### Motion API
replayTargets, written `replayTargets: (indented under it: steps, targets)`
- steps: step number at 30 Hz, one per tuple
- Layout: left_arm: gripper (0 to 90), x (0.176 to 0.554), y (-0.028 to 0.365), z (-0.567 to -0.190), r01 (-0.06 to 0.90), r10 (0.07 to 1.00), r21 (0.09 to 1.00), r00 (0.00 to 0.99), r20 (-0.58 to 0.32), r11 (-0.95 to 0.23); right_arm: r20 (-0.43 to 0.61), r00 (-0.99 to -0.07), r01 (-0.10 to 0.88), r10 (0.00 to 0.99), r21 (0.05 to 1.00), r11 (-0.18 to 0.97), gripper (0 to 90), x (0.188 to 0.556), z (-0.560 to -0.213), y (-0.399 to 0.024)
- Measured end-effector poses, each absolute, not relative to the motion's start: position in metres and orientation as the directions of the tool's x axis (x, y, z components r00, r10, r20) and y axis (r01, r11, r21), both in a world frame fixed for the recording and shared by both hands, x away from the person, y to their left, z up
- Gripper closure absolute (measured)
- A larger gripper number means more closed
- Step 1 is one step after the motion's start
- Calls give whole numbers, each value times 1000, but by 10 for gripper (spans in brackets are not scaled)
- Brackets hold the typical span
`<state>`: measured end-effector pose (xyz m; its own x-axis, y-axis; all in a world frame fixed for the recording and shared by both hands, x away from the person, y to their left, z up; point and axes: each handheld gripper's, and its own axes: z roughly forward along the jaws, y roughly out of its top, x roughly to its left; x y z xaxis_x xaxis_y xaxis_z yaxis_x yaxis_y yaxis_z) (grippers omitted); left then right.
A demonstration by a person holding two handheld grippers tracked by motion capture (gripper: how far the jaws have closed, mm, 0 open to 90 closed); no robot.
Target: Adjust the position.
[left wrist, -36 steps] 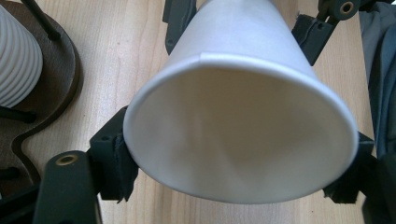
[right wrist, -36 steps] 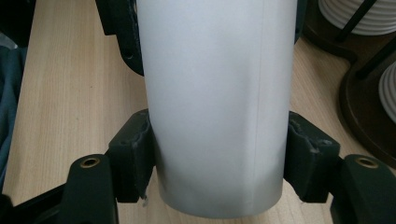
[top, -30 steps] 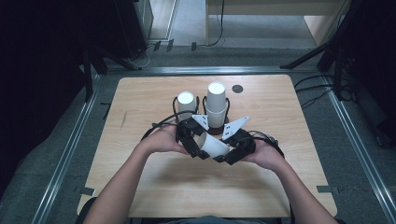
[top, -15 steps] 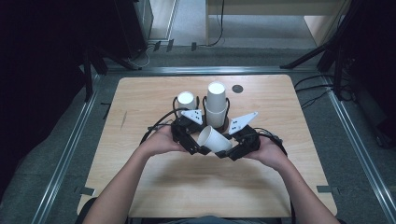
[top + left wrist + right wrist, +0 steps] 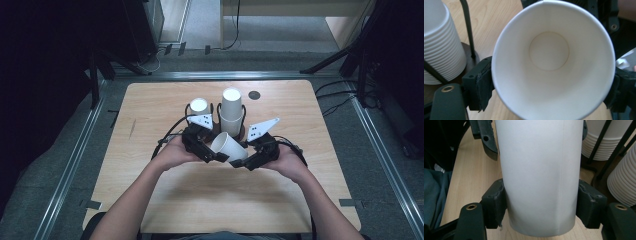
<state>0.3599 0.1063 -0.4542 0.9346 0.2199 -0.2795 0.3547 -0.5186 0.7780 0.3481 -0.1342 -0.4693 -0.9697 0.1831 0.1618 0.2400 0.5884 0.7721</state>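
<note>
cup (image 5: 228, 147) was clamped at its base by right gripper (image 5: 246, 161), left gripper (image 5: 216, 156) just closing on its rim, mid-handover; next, judged, right lets go.

Paper cup (image 5: 539, 177): rim cut off by the top edge in the right gripper view. Cup stack (image 5: 441, 42): cropped at left edge in the left gripper view.

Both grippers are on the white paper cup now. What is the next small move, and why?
Probably close the left gripper a little more on the rim of the white paper cup. Its jaws have just been closing, with the cup's mouth between the pads. The right gripper already clamps the cup's base end, so it can let go afterwards.
</note>
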Motion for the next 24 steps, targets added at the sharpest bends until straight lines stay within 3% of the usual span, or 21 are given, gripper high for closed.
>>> replayTargets:
  steps: [10,13,16,24]
  targets:
    - [241,357,106,-454,336,204,777,942,-267,-532,169,-970,243,177,760,603,334,347,-471,-132]
    - [246,357,106,-453,338,210,771,941,-266,-539,179,-968,251,177,755,605,321,347,-472,-131]
    - [246,356,106,-453,340,224,761,940,-257,-553,168,-962,267,215,742,615,252,347,-472,-129]
    - [247,357,108,-441,311,246,734,948,-200,-603,165,-960,272,225,737,618,238,349,-473,-130]
